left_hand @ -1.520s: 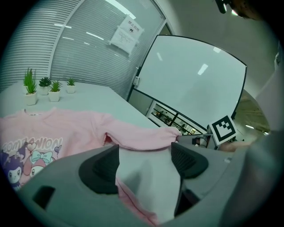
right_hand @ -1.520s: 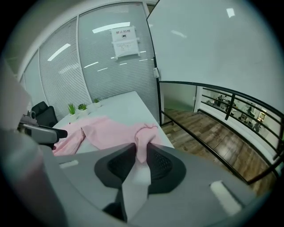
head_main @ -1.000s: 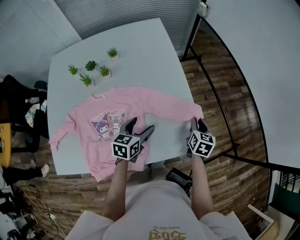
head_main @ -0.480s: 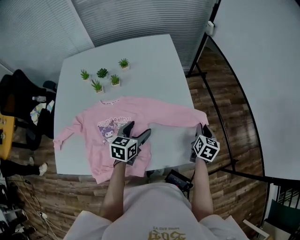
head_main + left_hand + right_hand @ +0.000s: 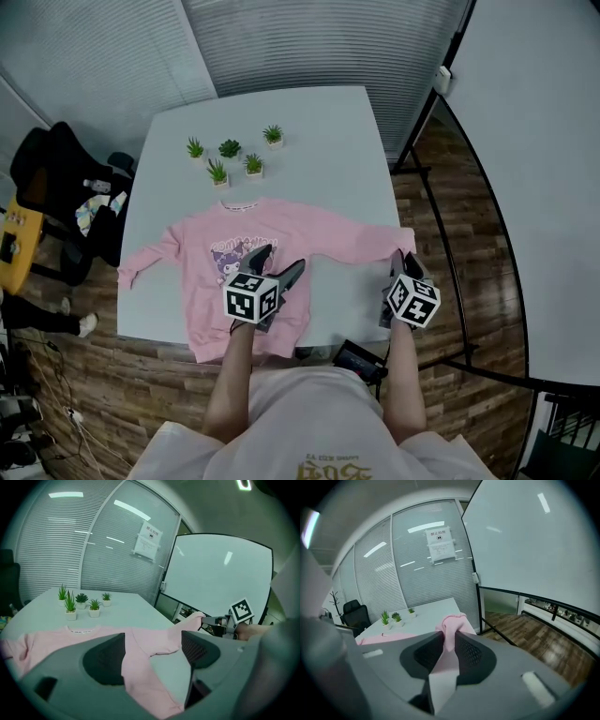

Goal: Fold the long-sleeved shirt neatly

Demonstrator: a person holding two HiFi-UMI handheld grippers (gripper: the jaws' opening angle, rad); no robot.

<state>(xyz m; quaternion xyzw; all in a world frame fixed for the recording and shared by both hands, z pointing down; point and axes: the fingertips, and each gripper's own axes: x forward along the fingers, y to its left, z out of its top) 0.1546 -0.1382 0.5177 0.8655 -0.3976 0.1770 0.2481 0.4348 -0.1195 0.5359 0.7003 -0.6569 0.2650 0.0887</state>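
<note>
Head view: a pink shirt lies flat and face up on the white surface, with its collar to the far side and its hem hanging over the near edge. Its left sleeve reaches the left edge of the surface. The left gripper hangs over the near right part of the shirt's body, beside the cartoon print, with its jaws spread. The right gripper is at the right edge of the surface, clamped on the cuff of the right sleeve, which stretches out to it. Four small plants stand far left on the surface, beyond the collar. A black chair is off the left side and a whiteboard off the right.

Left gripper view: the jaws stand wide apart and grip nothing. The shirt's body and right armpit show between and below them, and whether a pad touches the cloth cannot be told. Far right, the right gripper holds the cuff raised off the surface. The plants stand far left, and a paper notice hangs on the glass wall behind.

Right gripper view: the jaws are pressed on the pink cuff, which bunches up above them. The surface and plants lie beyond to the left, and wooden floor to the right.
</note>
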